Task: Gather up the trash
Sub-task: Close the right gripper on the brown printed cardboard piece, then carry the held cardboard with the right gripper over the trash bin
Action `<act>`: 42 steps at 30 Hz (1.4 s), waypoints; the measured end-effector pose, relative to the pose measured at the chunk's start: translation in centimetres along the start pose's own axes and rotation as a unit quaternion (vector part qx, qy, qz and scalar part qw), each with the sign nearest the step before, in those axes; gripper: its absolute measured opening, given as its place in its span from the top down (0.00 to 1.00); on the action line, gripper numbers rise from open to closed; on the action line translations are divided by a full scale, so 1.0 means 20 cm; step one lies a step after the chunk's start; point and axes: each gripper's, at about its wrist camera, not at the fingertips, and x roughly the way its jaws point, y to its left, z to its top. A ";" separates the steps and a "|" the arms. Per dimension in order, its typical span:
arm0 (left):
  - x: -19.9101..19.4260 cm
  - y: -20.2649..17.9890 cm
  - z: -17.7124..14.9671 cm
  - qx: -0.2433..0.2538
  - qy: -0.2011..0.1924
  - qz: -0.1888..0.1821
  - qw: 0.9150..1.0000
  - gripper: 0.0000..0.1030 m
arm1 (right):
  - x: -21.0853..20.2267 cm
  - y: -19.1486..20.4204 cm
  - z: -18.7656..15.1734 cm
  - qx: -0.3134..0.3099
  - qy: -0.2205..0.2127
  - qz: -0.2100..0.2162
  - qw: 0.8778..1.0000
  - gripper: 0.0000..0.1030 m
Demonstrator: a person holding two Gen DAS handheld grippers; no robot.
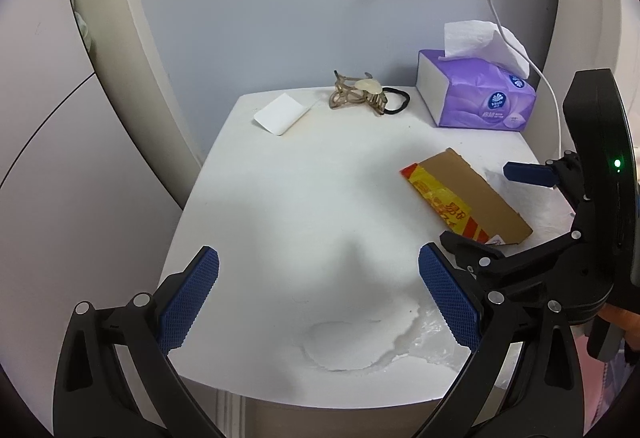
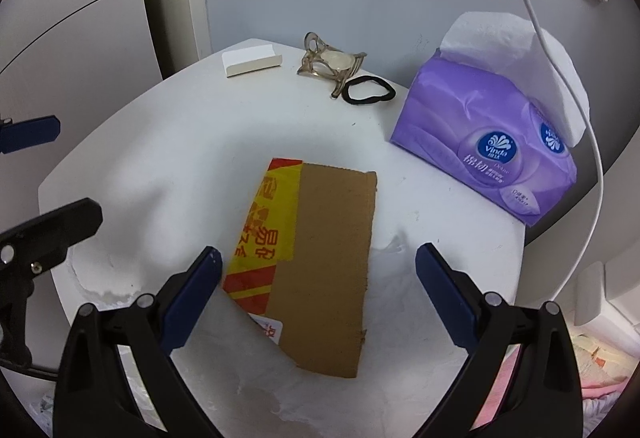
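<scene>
Right wrist view: right gripper (image 2: 318, 290) is held spread astride cardboard scrap (image 2: 320, 262); lowering squarely before closing is advised.

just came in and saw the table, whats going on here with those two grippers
A person holds a gripper in each hand over a small white table, collecting trash. The right gripper is open and straddles the near end of a torn cardboard piece with red and yellow tape, apparently ready to grab it. The left gripper is open and empty above a bare part of the table. A purple tissue pack, a hair claw, a black hair tie and a small white card lie at the back.
</scene>
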 end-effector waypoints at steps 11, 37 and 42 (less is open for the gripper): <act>-0.01 0.00 -0.01 -0.004 -0.001 0.003 1.000 0.06 | -0.01 0.04 -0.01 0.006 -0.005 0.027 1.000 0.37; -0.46 0.02 -0.21 -0.047 -0.009 0.038 0.998 0.06 | -0.42 0.24 -0.03 -0.024 -0.058 0.069 0.996 0.37; -0.64 0.04 -0.36 -0.065 -0.006 0.065 0.996 0.06 | -0.53 0.35 -0.11 -0.045 -0.059 0.087 0.993 0.37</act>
